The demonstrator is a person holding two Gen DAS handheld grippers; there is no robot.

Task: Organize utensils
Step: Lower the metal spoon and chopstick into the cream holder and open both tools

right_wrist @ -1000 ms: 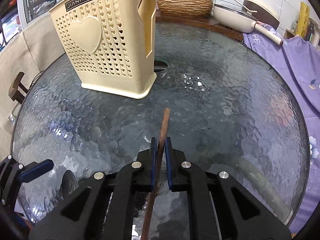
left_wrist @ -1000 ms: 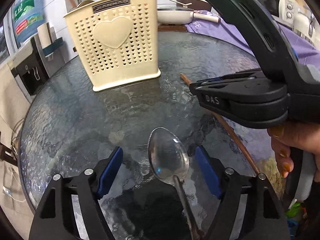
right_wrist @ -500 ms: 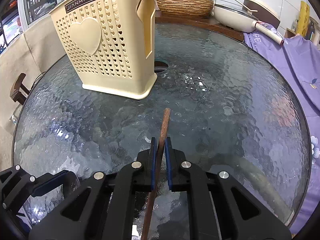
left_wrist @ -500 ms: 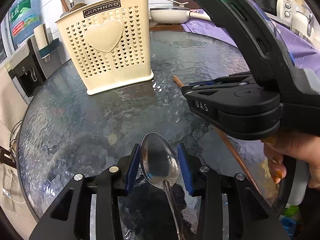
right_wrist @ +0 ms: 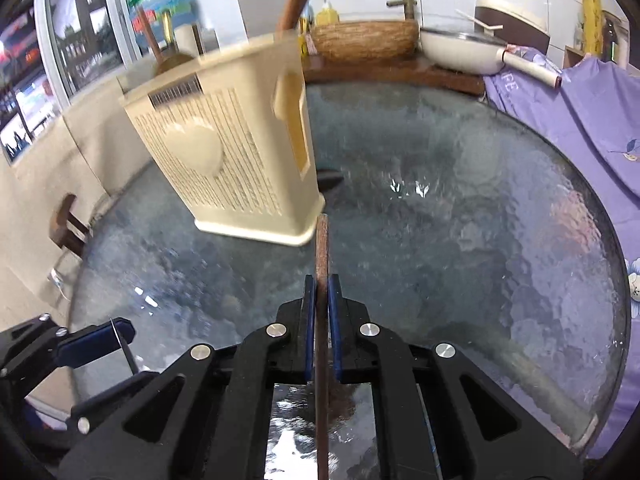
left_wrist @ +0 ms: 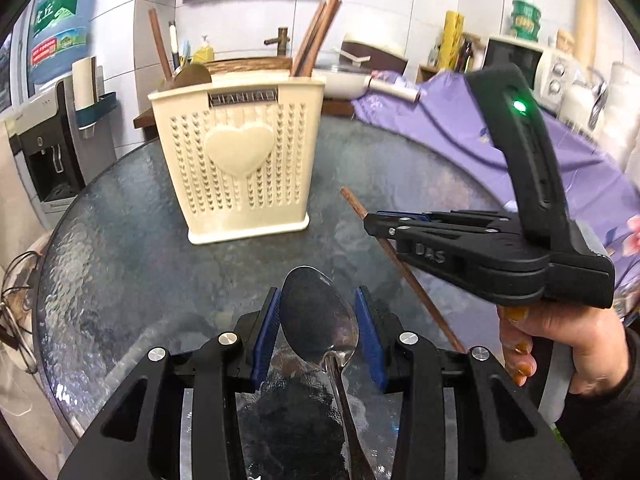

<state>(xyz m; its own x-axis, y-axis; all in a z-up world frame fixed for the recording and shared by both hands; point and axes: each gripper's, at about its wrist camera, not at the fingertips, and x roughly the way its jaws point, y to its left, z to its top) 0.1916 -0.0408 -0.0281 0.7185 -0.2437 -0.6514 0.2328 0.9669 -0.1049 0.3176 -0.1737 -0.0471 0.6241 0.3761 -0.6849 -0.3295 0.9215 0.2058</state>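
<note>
A metal spoon (left_wrist: 320,320) is off the glass table (left_wrist: 120,240), its bowl pinched between the blue pads of my left gripper (left_wrist: 317,294), which is shut on it. My right gripper (right_wrist: 321,284) is shut on a brown chopstick (right_wrist: 322,248) that points forward at the base of the cream perforated utensil holder (right_wrist: 224,152). In the left wrist view the right gripper (left_wrist: 370,222) crosses from the right with the chopstick (left_wrist: 356,208) slanting down through it. The holder (left_wrist: 236,160) stands upright ahead of the spoon. The left gripper (right_wrist: 116,332) shows low left in the right wrist view.
Several chopsticks (left_wrist: 316,36) and wooden handles stick up from the holder. A person's hand (left_wrist: 560,336) grips the right tool. Behind the table are a white pan (left_wrist: 348,80), a purple cloth (left_wrist: 460,136) and a water dispenser (left_wrist: 48,152).
The left jaws closed onto the spoon's bowl. Both grippers then rose from the table with the spoon and the chopstick, and both views tipped up toward the holder's top.
</note>
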